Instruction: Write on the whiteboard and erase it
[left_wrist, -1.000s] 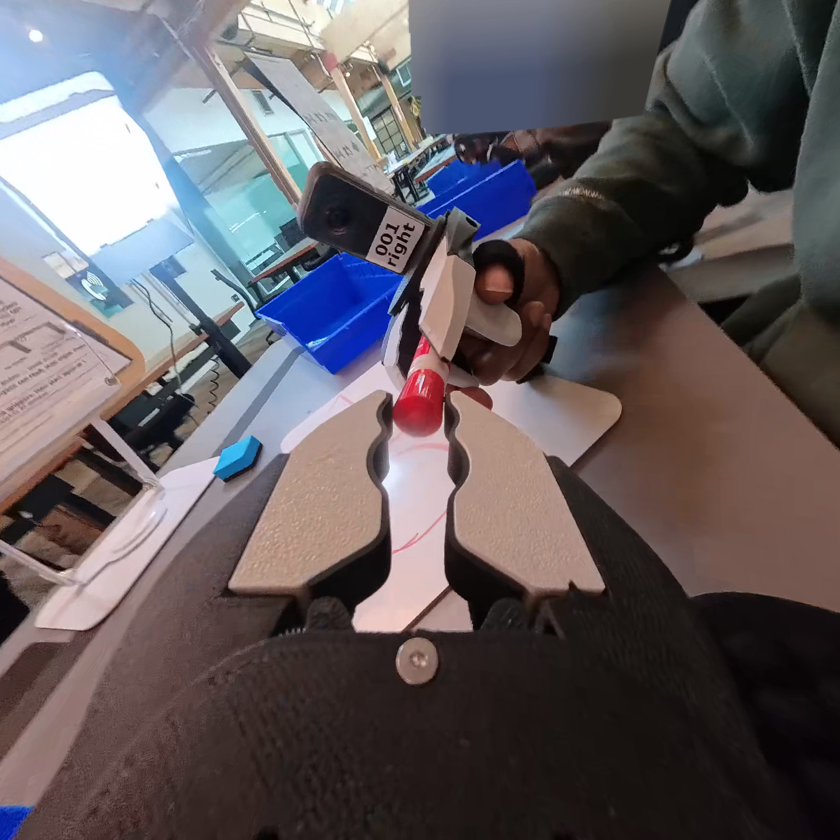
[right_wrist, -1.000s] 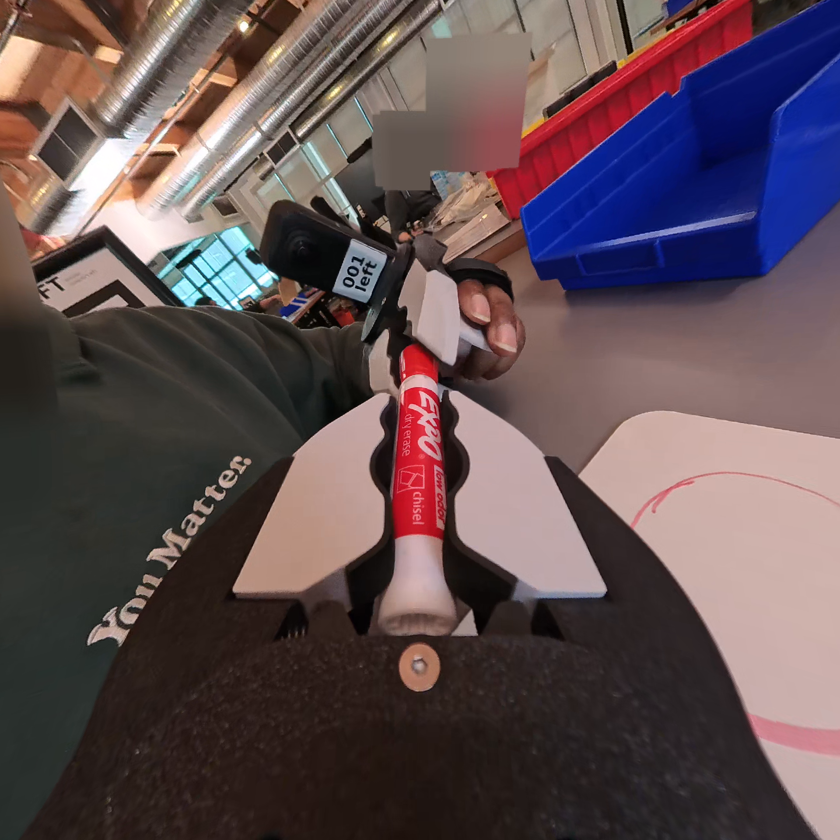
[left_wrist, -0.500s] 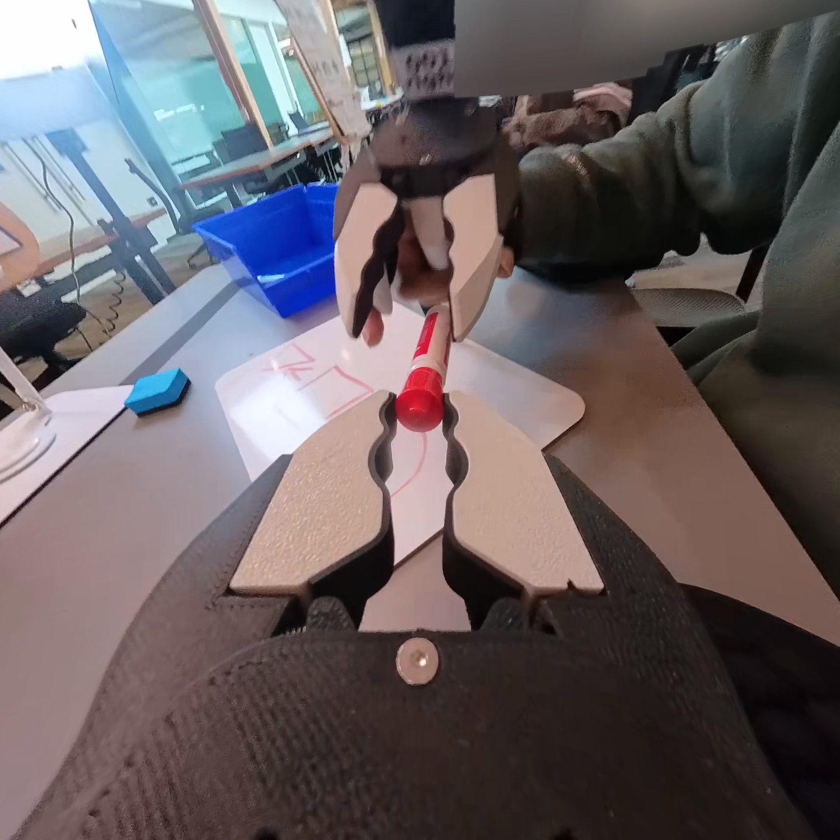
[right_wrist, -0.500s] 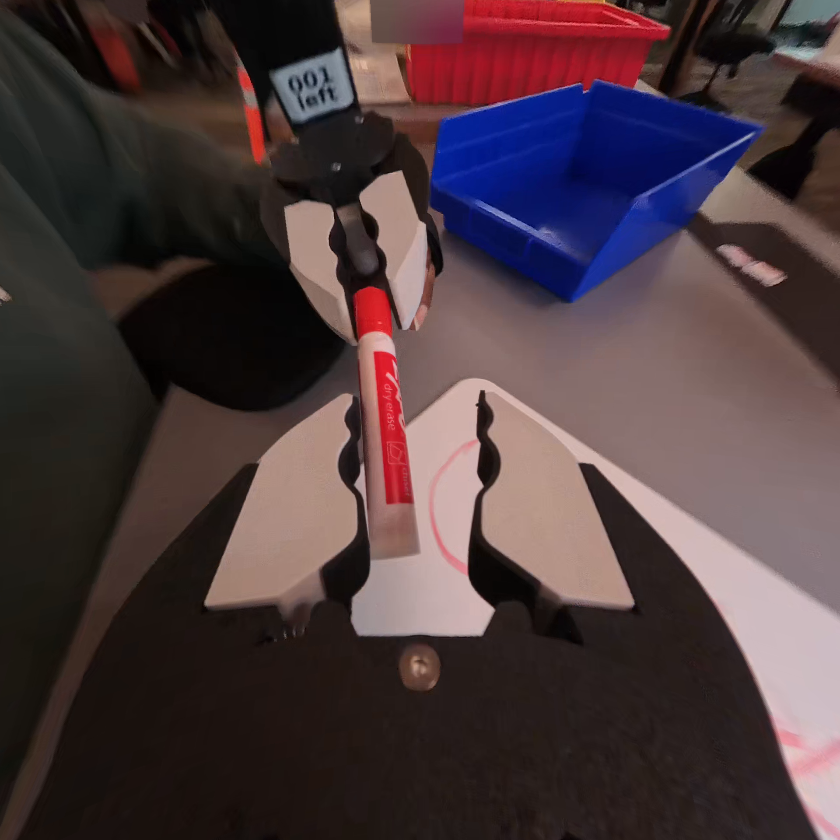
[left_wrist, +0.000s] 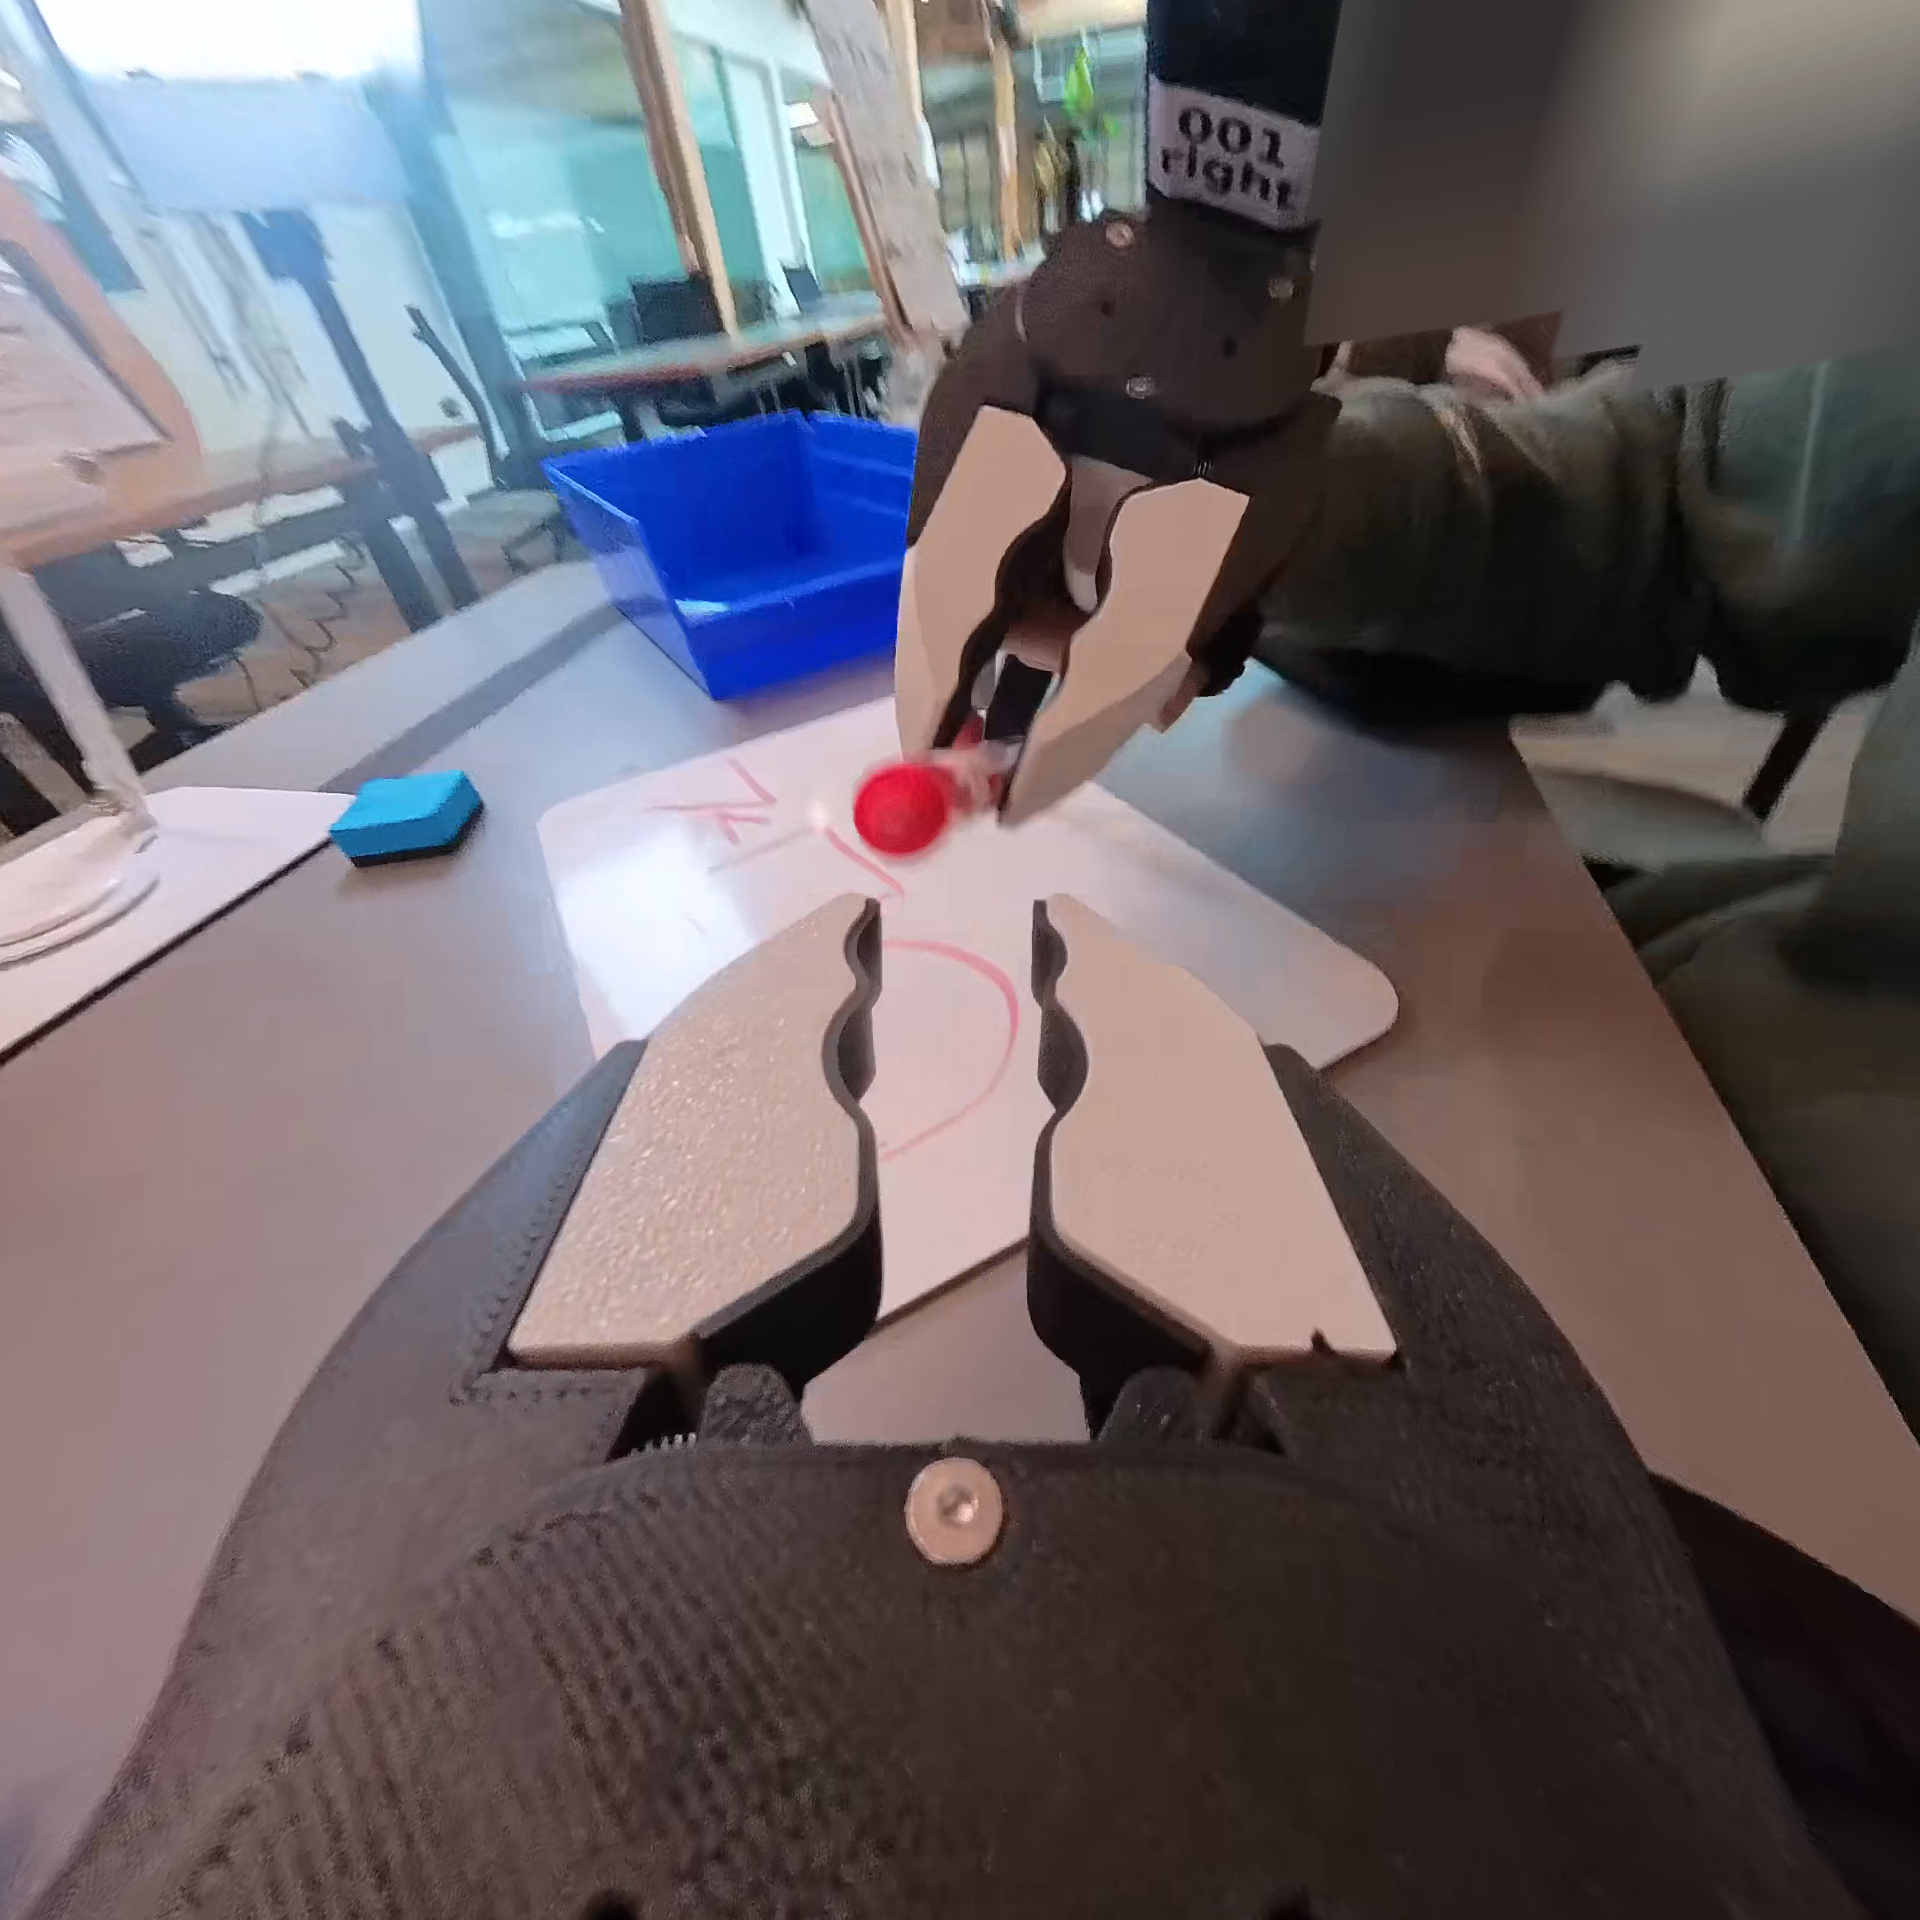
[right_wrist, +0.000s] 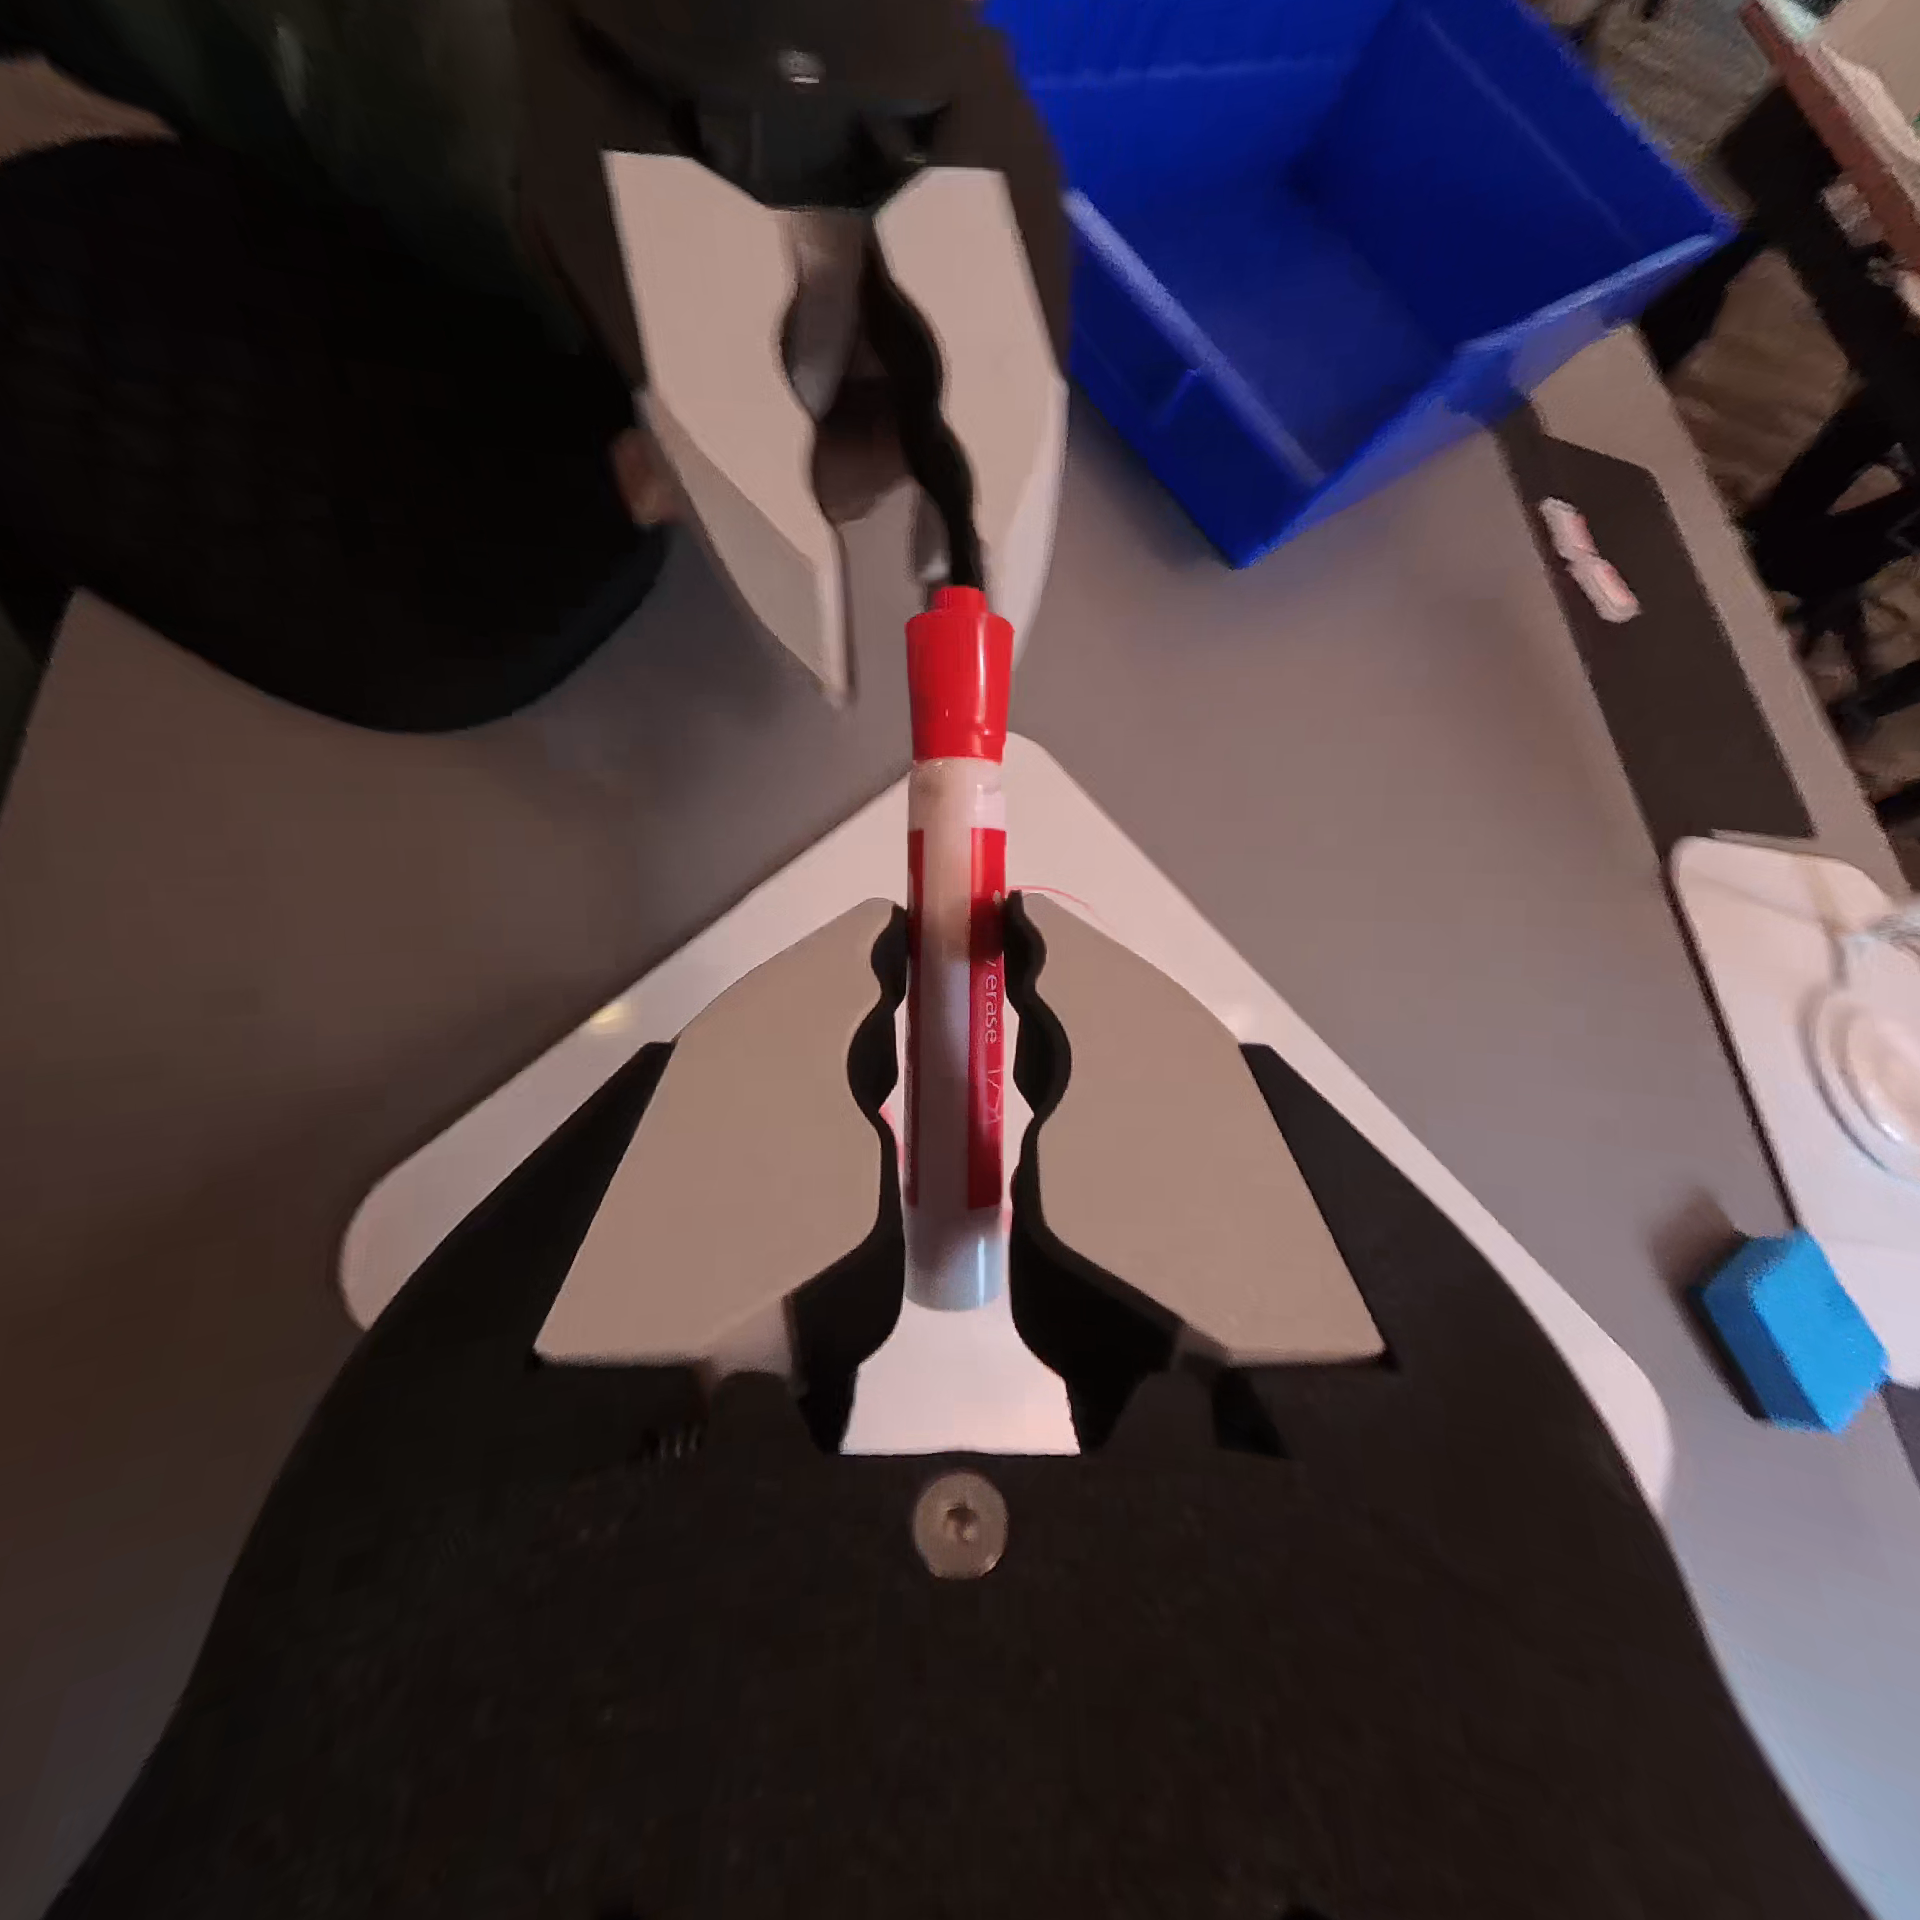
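Observation:
A white whiteboard with red strokes lies on the grey table. My right gripper is shut on a red dry-erase marker, its red cap on and pointing forward over the board. In the left wrist view the right gripper hangs over the board with the cap facing the camera. My left gripper is open and empty, low over the board's near part. In the right wrist view it stands just beyond the cap, apart from it. A blue eraser lies beside the board.
A blue bin stands at the table's far side, also in the right wrist view. A clear stand on a white base is past the eraser. A person's green sleeve reaches in from the right. The grippers' ends are close to 5 cm from one another. It is some 30 cm from my right tips to the blue eraser. It is also in sight in the right wrist view.
The left gripper let go of the marker's cap end and opened. The right gripper, open half a second ago, closed on the marker again. Both grippers tipped down over the board.

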